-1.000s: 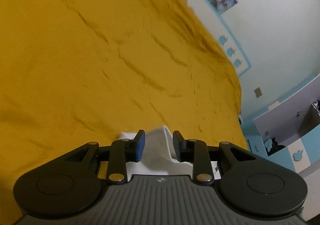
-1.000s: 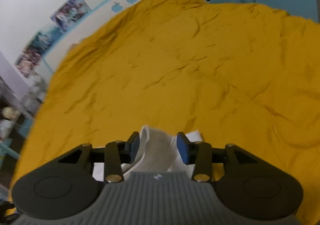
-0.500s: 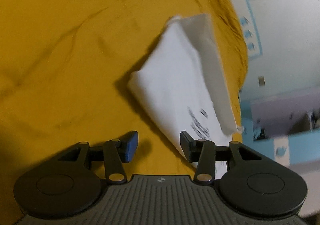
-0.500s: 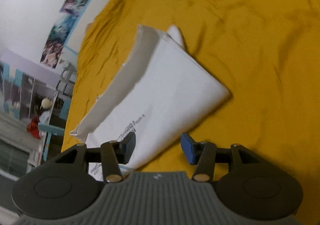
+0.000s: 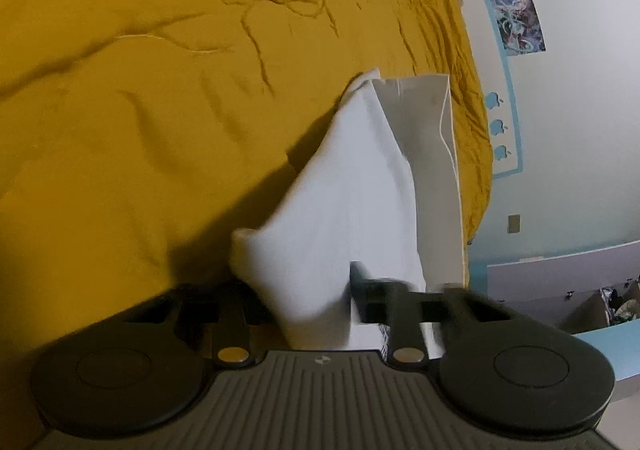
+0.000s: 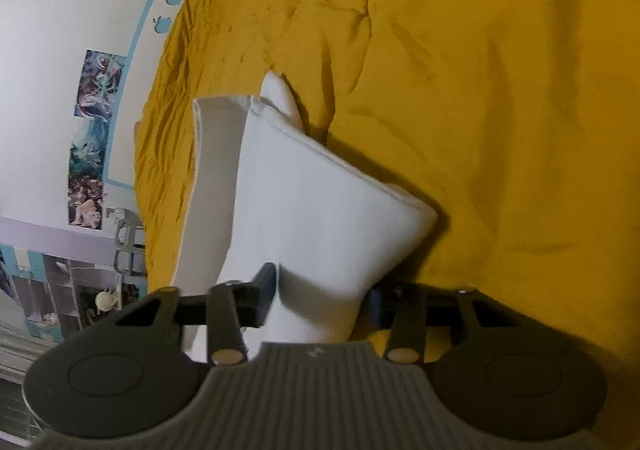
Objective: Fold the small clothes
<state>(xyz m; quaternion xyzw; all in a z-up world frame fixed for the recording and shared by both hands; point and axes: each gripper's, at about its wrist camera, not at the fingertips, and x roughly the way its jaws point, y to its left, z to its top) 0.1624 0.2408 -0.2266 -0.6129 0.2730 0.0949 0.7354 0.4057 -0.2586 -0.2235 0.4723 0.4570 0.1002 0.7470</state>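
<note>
Two grippers, one white garment, one bed; entries run left to right.

Item 1, left gripper (image 5: 308, 302). Its jaws are closing, with a bunched corner of the garment (image 5: 352, 190) between them. The left finger is hidden behind the cloth and the view is blurred, so you cannot tell whether the pads press on it yet. Let the closing finish before you pull, and check that both layers of the fold are inside the bite, not just the top one.

Item 2, garment. White, already folded at least once, lying on the yellow bedspread (image 5: 140, 110) near its wall-side edge. One flatter panel sits on that side, and a small flap sticks out at the far end. Keep it low to the bed and draw both corners evenly so the fold line stays straight.

Item 3, right gripper (image 6: 320, 294). Its jaws are closing too, and the cloth's near corner (image 6: 316, 234) fills the gap between them, touching the left finger (image 6: 264, 290). The right finger looks just short of the cloth, so treat this hold as not yet firm. Match the left side's pace, or the edge will likely skew.
</note>
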